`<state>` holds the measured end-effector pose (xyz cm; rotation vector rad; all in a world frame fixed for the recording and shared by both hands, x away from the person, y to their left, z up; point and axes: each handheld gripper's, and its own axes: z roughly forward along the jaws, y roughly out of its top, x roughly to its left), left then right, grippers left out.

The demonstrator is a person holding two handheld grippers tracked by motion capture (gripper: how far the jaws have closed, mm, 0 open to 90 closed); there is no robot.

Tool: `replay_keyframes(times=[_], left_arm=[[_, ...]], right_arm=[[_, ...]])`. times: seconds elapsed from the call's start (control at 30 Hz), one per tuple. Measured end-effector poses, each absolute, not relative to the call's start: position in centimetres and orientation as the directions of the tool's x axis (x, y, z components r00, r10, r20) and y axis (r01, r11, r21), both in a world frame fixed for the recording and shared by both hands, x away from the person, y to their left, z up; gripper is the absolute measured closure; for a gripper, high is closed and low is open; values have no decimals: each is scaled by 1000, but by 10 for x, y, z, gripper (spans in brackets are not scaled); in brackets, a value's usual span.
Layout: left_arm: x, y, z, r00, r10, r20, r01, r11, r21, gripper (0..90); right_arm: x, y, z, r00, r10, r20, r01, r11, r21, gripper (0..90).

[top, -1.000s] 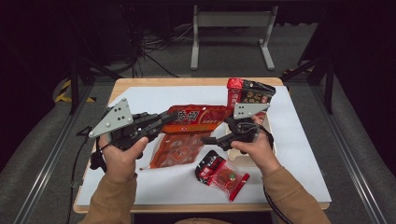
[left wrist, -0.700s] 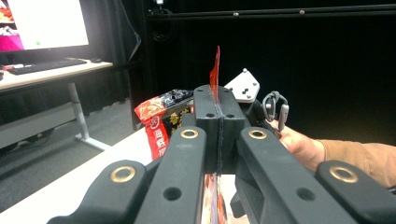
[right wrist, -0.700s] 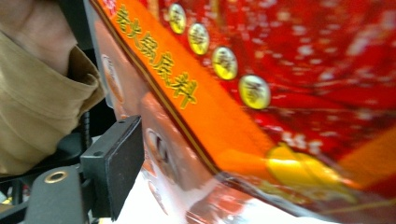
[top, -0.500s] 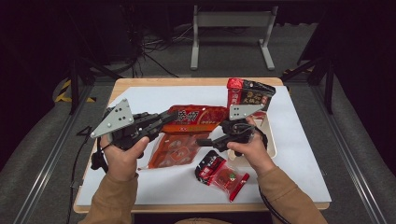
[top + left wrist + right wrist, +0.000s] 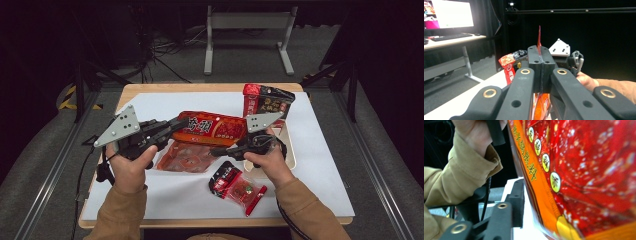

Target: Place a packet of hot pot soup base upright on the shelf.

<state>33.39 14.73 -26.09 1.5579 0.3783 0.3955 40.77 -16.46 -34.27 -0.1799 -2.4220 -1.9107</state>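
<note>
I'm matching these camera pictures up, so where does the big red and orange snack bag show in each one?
High view: the big red and orange plastic snack bag at table centre, between both claws.
Left gripper view: its thin edge rises from the shut jaws, centre.
Right gripper view: its printed face covers the right half.
Shared landmark: the tan sleeve.

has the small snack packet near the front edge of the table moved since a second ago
No. The small snack packet lies where it did, just below the beige tray and beside the right hand.

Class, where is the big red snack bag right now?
In the high view, the red snack bag is at table centre, between the left gripper and right gripper.
</note>
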Motion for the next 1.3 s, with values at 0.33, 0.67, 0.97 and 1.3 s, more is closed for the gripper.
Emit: replay_keyframes(times=[0.33,0.67,0.97,1.3], left_arm=[[337,154,-262,880,475,-1,-5,11,1000,898],[341,157,-264,884,468,-10,17,-11,1000,787],[347,153,-269,884,468,-8,54,-84,995,543],[350,161,-273,880,474,-14,77,-114,990,500]], right_arm=[[399,-178,-317,-997,49,57,68,264,962,709],[397,-185,-307,-995,89,39,64,291,954,712],[392,-196,-280,-990,143,2,51,341,939,712],[390,-210,-256,-979,201,-17,57,359,931,711]])
